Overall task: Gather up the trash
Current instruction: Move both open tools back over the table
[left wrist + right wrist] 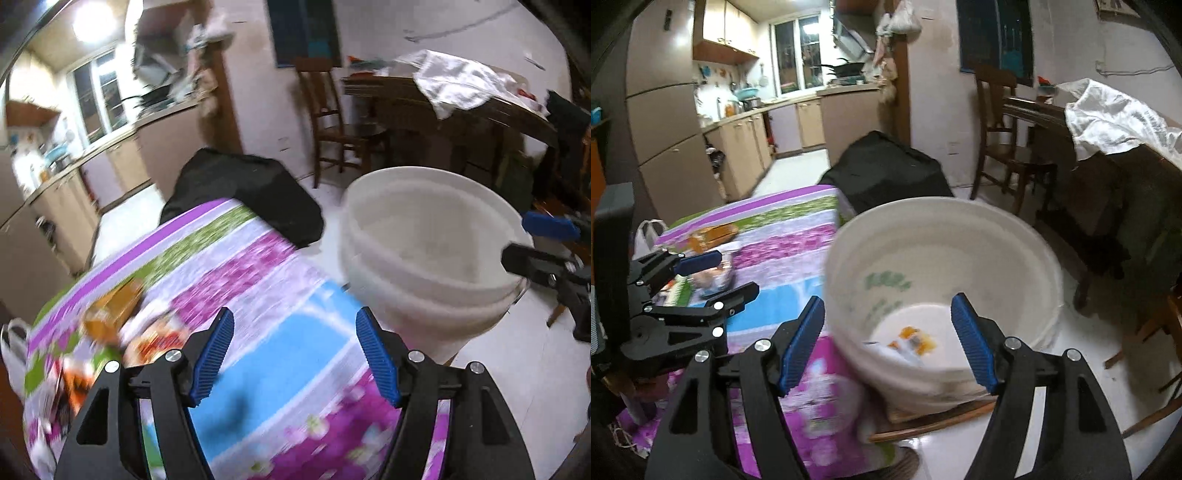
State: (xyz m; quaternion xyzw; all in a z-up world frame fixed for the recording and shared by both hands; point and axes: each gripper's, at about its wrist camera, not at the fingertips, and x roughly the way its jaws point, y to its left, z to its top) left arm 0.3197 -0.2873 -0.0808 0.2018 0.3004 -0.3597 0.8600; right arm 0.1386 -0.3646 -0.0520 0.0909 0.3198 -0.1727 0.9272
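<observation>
**Both tongs spread beside the white bucket**

Left wrist view: the left gripper (295,354) stood spread, nothing between its pads, over the flowered tablecloth (258,280). Blurred wrappers (110,325) lay on the cloth, well left of the white bucket (424,251). A black bag (243,192) stood behind the table, beside the bucket.

Right wrist view: the right gripper (888,341) hung spread and empty over the bucket (942,258), scraps (916,341) at its bottom.

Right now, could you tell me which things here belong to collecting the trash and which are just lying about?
Part of the job:
- white bucket, a wrapper already inside
- snack wrappers on the floral tablecloth

Just lying about:
- black bag
- wooden chair
- white cloth
</observation>
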